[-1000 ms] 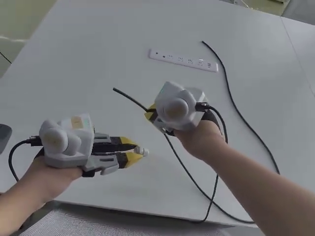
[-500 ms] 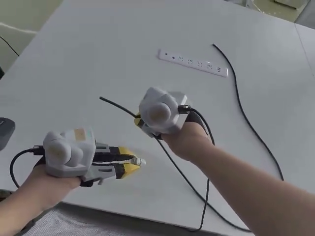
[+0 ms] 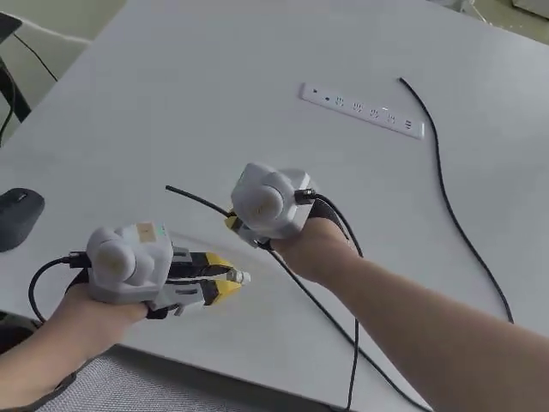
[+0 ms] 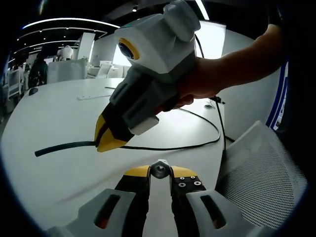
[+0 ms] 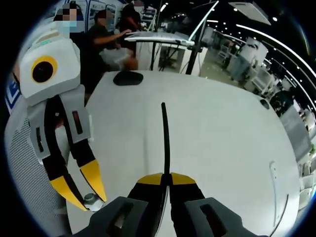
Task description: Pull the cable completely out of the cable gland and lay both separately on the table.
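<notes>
Black cable (image 5: 165, 133) is pinched in our right gripper (image 5: 166, 177), gland (image 4: 160, 169) in our left gripper (image 3: 230, 280); we should lay them well apart.

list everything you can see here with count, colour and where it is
table: 1, white, under everything
power strip: 1, white, far side of table
cord: 1, black, on table, right of strip
mouse: 1, dark, table's left edge
chair: 1, grey mesh, at near edge
people: at least 2, at a far desk
cable: 1, black, in right gripper
gland: 1, pale, in left gripper, apart from cable
left gripper: 1, grey and yellow, in left hand
right gripper: 1, grey and yellow, in right hand
</notes>
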Motion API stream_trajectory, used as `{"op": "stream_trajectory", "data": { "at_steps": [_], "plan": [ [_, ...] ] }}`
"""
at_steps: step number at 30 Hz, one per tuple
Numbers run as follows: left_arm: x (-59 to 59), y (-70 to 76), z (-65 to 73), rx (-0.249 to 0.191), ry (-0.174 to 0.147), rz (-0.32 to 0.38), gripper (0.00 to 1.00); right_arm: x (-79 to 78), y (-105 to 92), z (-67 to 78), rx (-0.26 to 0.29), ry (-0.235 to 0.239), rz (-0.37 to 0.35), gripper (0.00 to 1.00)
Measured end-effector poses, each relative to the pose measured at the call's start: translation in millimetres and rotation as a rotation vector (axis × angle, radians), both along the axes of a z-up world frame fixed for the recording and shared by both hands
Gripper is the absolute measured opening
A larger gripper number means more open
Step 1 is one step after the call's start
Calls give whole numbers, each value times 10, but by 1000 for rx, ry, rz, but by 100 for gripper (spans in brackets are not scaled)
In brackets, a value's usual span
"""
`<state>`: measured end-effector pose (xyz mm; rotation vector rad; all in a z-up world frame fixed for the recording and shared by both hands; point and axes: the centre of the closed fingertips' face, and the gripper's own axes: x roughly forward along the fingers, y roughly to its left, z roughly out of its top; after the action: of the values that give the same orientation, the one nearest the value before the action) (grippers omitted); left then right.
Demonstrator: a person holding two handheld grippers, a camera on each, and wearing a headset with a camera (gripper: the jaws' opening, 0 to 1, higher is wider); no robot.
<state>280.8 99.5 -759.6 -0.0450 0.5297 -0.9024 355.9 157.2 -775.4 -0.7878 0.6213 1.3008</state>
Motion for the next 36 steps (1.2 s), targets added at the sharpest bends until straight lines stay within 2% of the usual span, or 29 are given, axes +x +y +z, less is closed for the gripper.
{"op": "stream_trajectory", "data": {
  "at_steps": [2,5,8,12,14,19,24,27,29,31,32,36],
  "plan": [
    [8,30,-43,11,6,16,15,-16,24,-31,-6,-6,17,0],
    [9,50,-100,3,18,33,15,-35,64,-79,0,20,13,0],
    [4,55,-158,13,28,33,15,-62,91,-140,-5,30,21,0],
    [27,67,-151,17,28,38,15,-113,130,-229,-18,58,33,0],
    [47,84,-177,24,32,43,15,-122,133,-265,-25,50,42,0],
    [64,108,-225,31,42,53,15,-113,137,-312,-24,66,36,0],
    [40,123,-302,40,57,53,15,-103,135,-327,-22,72,32,0],
    [26,113,-337,53,58,42,15,-73,135,-345,-14,88,8,0],
    [24,119,-360,68,61,40,16,-65,131,-354,-14,82,9,0],
    [31,117,-365,59,64,44,16,-70,134,-377,-10,94,1,0],
    [7,105,-410,63,79,35,16,-87,121,-439,-27,88,12,0],
    [-2,117,-449,80,83,32,16,-87,113,-452,-27,84,12,0]
  ]
}}
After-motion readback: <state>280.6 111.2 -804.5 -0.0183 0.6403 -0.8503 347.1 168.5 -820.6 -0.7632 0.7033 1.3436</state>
